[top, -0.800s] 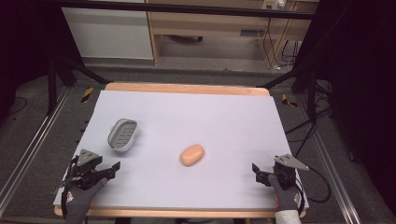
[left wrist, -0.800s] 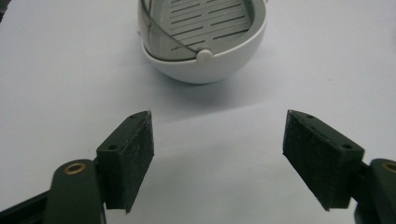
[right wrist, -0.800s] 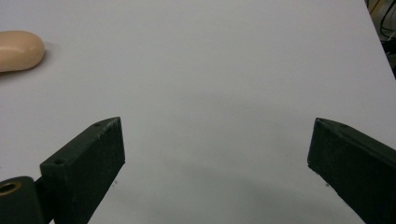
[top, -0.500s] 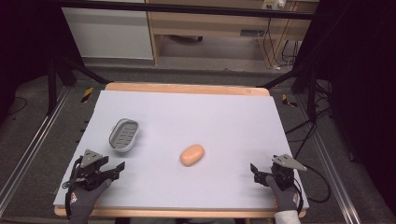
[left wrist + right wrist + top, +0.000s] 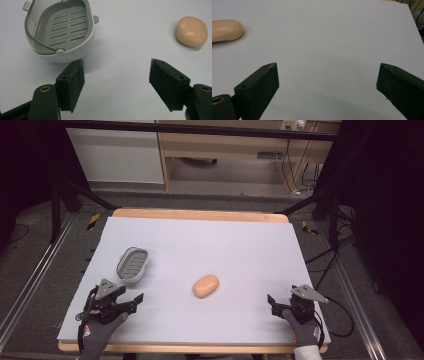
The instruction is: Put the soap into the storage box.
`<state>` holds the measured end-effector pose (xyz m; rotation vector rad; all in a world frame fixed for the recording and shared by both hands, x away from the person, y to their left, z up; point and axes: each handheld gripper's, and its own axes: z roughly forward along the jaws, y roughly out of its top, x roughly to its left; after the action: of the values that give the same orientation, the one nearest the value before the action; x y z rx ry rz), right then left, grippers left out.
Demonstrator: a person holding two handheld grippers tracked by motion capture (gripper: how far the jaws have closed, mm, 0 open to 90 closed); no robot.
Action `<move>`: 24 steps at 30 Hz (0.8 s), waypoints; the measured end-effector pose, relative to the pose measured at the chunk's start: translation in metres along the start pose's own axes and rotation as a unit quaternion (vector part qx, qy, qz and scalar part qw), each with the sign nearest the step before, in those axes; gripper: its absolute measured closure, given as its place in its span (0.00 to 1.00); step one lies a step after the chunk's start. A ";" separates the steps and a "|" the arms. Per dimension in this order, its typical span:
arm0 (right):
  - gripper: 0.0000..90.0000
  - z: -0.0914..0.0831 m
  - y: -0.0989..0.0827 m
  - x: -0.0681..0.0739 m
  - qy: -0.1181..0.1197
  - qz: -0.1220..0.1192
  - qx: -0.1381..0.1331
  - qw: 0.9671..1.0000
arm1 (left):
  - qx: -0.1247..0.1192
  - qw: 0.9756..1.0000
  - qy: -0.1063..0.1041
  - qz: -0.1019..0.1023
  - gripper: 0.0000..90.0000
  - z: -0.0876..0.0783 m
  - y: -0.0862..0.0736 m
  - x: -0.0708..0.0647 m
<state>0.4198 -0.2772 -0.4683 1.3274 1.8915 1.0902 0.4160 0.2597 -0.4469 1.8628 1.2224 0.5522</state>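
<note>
While both the left gripper (image 5: 131,301) and the right gripper (image 5: 278,303) wait open and empty near the tabletop's (image 5: 240,245) front corners, I judge the next move is reaching the soap (image 5: 206,286) at the centre, to bring it to the soap dish (image 5: 133,265).

Soap (image 5: 206,286) right of dish (image 5: 133,265)

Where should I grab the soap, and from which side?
Take the soap across its short width, at the middle, coming down from above. It lies flat on the table with bare surface all round; its rounded ends would probably slip from the pads. Both grippers, the left gripper and the right gripper, are open and empty.
</note>
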 end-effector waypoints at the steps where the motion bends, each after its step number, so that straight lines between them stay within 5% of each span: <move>1: 0.05 0.000 0.000 0.000 0.000 0.000 0.001 1.000 | 0.000 1.000 0.000 0.000 0.30 0.000 0.000 0.000; 24: 0.05 -0.001 0.000 -0.001 -0.006 0.011 0.000 1.000 | -0.014 0.998 -0.047 0.026 0.28 0.016 0.046 -0.036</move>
<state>0.4196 -0.2785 -0.4675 1.3535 1.8721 1.0912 0.4366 0.2127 -0.4156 1.8802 1.1028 0.5023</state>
